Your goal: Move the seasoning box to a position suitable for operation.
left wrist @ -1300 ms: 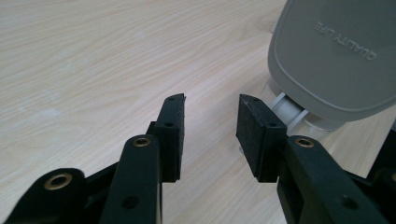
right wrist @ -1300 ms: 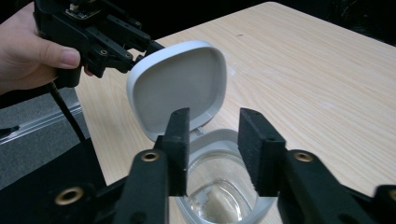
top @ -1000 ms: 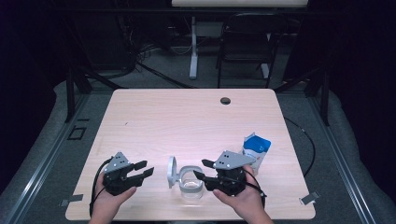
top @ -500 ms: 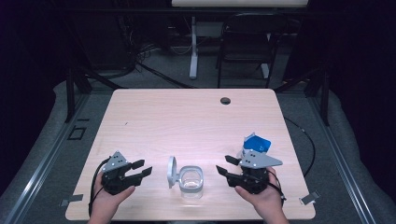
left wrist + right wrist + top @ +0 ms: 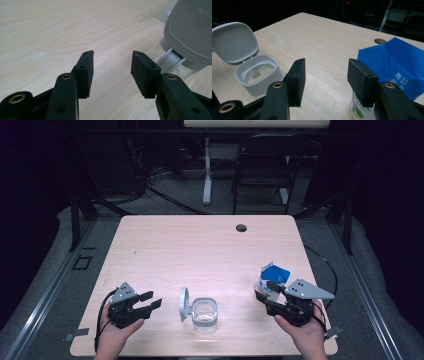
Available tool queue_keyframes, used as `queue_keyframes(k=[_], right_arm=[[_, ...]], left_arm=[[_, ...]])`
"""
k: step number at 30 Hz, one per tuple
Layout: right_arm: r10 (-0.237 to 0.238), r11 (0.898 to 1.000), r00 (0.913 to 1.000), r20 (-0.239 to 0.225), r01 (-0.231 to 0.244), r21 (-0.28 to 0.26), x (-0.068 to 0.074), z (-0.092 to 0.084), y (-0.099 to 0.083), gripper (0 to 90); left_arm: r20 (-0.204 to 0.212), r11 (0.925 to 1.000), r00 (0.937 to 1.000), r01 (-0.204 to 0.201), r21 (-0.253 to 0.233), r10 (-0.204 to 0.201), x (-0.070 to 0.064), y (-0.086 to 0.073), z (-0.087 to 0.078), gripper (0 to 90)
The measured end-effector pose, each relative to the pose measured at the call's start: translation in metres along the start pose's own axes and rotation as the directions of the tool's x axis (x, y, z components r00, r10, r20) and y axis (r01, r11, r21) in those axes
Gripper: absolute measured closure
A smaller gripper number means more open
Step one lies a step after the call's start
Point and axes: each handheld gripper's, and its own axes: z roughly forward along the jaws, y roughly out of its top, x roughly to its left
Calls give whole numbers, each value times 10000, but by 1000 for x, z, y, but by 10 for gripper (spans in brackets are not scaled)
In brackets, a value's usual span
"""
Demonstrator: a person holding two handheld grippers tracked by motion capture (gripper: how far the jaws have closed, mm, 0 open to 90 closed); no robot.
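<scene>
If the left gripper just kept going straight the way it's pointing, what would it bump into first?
Probably the open grey lid of the small container. The left gripper points toward it over bare table, though its line may pass just beside the lid.

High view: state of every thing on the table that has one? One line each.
Container: upright, open, looks empty inside.
Container lid: flipped up on its hinge, standing at the container's left.
Blue-topped pouch: upright, top open, just ahead of the right tool.
Left tool: open, nothing between the jaws, which have just been opening.
Right tool: open, nothing gripped, jaws have just been opening.
</scene>
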Motion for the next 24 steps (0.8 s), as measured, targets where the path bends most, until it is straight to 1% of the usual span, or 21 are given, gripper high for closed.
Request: queue_keyframes(k=[2, 5, 6, 7, 8, 9, 10, 12, 14, 15, 16, 17, 18, 22, 23, 24], right_arm=[[28, 9999, 10000, 37, -29, 108, -1, -1, 0, 487], [-138, 9995, 9998, 163, 133, 293, -3, -2, -1, 486], [-138, 9995, 9998, 163, 133, 293, -3, -2, -1, 486], [-130, 9988, 9995, 289, 116, 471, -4, -4, -2, 486], [-130, 9988, 9995, 289, 116, 471, -4, -4, -2, 486], [-42, 9986, 9988, 489, 17, 523, -7, -4, -4, 484], [-68, 9978, 9983, 587, 29, 658, -8, -4, -4, 483], [43, 9963, 9974, 718, -104, 851, -11, -5, -6, 482], [103, 9959, 9971, 756, -170, 891, -13, -6, -7, 481], [200, 9939, 9959, 880, -293, 1060, -16, -8, -7, 479], [200, 9939, 9959, 880, -293, 1060, -16, -8, -7, 479], [298, 9917, 9948, 969, -416, 1217, -20, -10, -8, 475], [298, 9917, 9948, 969, -416, 1217, -20, -10, -8, 475], [464, 9869, 9923, 1152, -634, 1487, -26, -15, -9, 472], [398, 9858, 9899, 1364, -612, 1564, -29, -16, -9, 467], [398, 9858, 9899, 1364, -612, 1564, -29, -16, -9, 467]], left_arm=[[-8, 10000, 10000, -19, -37, 19, 0, 0, -1, 535], [-61, 10000, 10000, 34, -91, -34, 1, 0, -1, 535], [-61, 10000, 10000, 34, -91, -34, 1, 0, -1, 535], [-78, 9999, 9999, 75, -104, -76, 1, 0, -1, 535], [-78, 9999, 9999, 75, -104, -76, 1, 0, -1, 535], [-90, 9999, 9999, 75, -103, -76, 2, 0, -2, 534], [-94, 9999, 9999, 89, -101, -90, 2, 0, -2, 534], [-109, 9999, 9999, 99, -101, -100, 2, 0, -2, 534], [-108, 9999, 9999, 132, -112, -133, 3, 0, -3, 534], [-112, 9998, 9998, 166, -120, -168, 3, 0, -3, 533], [-112, 9998, 9998, 166, -120, -168, 3, 0, -3, 533], [-125, 9998, 9998, 171, -111, -172, 3, 0, -3, 533], [-125, 9998, 9998, 171, -111, -172, 3, 0, -3, 533], [-123, 9998, 9998, 162, -94, -163, 4, -1, -3, 533], [-134, 9998, 9998, 160, -92, -161, 4, -1, -3, 533], [-134, 9998, 9998, 160, -92, -161, 4, -1, -3, 533]])
